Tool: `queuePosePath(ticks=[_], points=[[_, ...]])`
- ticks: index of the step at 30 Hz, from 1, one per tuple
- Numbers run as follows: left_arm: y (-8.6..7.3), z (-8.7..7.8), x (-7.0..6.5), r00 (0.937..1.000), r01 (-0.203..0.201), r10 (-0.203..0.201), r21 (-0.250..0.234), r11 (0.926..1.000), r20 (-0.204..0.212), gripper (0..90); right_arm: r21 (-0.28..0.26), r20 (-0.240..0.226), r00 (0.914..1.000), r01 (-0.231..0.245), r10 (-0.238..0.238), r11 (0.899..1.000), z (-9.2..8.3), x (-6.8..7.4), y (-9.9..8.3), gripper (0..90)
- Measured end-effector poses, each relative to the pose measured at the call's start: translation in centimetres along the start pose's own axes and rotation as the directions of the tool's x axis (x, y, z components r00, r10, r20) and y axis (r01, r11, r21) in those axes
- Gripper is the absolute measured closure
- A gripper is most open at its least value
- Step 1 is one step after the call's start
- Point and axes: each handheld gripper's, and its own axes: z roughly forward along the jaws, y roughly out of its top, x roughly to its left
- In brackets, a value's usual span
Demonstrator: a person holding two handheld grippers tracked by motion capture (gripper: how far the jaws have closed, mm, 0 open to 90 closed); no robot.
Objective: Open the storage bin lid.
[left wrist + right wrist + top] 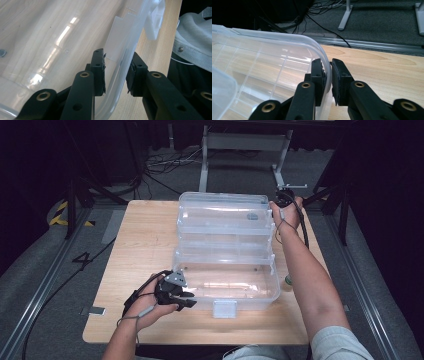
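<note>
Over at the left of the high view, the left gripper (186, 301) sits in the person's left hand (150, 306) near the front left corner of the pale wooden table (140, 245), its jaws reaching onto the near left corner of a clear plastic storage box (227, 282) whose tiered trays stand unfolded behind it. Seen along the left gripper view, the left gripper (116, 76) has one black pad inside the box and one outside, with the thin clear front wall (117, 82) running up between them; the outer pad lies against the wall, while a narrow gap seems to remain at the inner pad, so I cannot tell whether the grip is firm or merely loose around it. A white plastic latch (224, 308) hangs from the middle of the box's front wall, and in the left gripper view that latch (153, 25) shows further along the same wall, above the table edge and a grey garment (195, 47). Further right, the upper clear tray (225, 212) stands raised at the back of the box. The right gripper (278, 206), held in the right hand (287, 215), meets its far right corner. In the right gripper view, the right gripper (329, 75) is clenched on the tray's curved rim (325, 63), pads pressed on either side of the plastic, with bare table to the right and grey floor with cables (322, 10) beyond.
</note>
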Motion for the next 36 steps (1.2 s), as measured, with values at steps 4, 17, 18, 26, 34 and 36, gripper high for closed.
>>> queuePosePath(ticks=[4, 17, 18, 26, 34, 36], points=[[0.0, 0.0, 0.0, 1.0000, 0.000, 0.000, 0.000, 1.0000, 0.001, 71.1, 0.007, 0.000, 1.0000, -0.005, 0.005, 1.000, 0.2, -0.1, -0.1, 81.0], [0.0, 0.0, 0.0, 1.0000, 0.004, -0.004, 0.002, 1.0000, -0.002, 71.0, 0.018, -0.011, 0.9994, -0.032, 0.032, 0.999, 0.3, -0.3, -0.1, 83.6], [0.0, 0.0, 0.0, 1.0000, 0.002, -0.002, 0.002, 1.0000, -0.002, 70.9, 0.017, -0.014, 0.9993, -0.035, 0.035, 0.999, 0.3, -0.3, -0.2, 83.5], [0.0, 0.0, 0.0, 1.0000, 0.004, -0.004, 0.005, 1.0000, 0.001, 70.9, 0.005, -0.013, 0.9999, -0.010, 0.010, 1.000, 0.3, -0.2, -0.3, 80.7], [0.1, -0.1, 0.3, 0.9995, 0.015, -0.015, 0.001, 0.9999, 0.027, 71.1, -0.063, -0.013, 0.9995, 0.028, -0.029, 0.998, -2.2, -0.6, 0.0, 69.5], [0.0, -0.2, 0.4, 0.9985, 0.029, -0.028, -0.017, 0.9994, 0.046, 71.0, -0.076, -0.009, 0.9979, 0.064, -0.065, 0.995, -3.3, -0.5, -0.1, 67.0]])
